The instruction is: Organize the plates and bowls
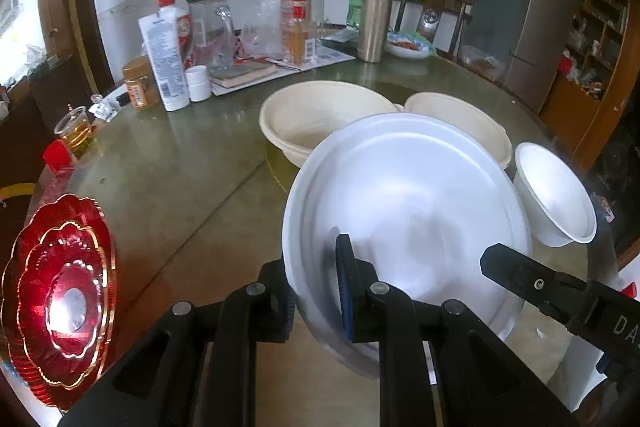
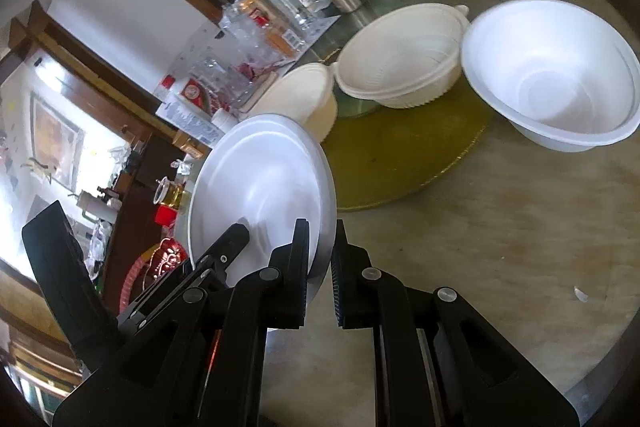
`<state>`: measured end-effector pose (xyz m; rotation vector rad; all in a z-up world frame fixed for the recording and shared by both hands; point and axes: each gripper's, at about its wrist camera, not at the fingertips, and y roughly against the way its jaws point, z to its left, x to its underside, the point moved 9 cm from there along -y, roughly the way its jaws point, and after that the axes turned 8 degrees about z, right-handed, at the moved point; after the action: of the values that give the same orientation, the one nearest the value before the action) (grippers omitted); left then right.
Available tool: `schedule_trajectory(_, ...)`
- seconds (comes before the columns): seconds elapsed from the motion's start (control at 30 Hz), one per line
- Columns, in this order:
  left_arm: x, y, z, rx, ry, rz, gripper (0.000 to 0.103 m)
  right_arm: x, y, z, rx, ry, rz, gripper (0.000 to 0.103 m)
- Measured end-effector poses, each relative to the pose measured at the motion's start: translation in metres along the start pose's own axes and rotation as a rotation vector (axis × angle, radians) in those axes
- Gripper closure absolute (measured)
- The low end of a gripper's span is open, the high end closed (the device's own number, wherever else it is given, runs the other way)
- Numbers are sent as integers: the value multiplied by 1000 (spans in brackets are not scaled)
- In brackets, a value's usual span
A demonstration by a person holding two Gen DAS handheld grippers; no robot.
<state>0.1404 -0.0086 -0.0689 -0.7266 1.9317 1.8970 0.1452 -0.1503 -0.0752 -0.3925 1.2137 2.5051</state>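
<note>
Left wrist view: the left gripper [image 1: 316, 291] has its fingers clamped on the near rim of the white plate [image 1: 408, 203], held tilted at centre frame. Behind it sit two cream bowls [image 1: 316, 115] on the counter [image 1: 180, 171]; a small white bowl [image 1: 554, 193] is at right, the red plates [image 1: 60, 299] at lower left.

Right wrist view: the right gripper [image 2: 322, 275] straddles the same plate's [image 2: 264, 183] edge, fingers close about the rim; whether they pinch it I cannot tell. The white bowl [image 2: 556, 75] stands upper right
</note>
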Motion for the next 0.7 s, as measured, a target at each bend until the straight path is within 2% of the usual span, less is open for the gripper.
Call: schedule_trajectory(0.7,3,34,59,-45,90,-73,87,11,-17,67,-22,131,21,93)
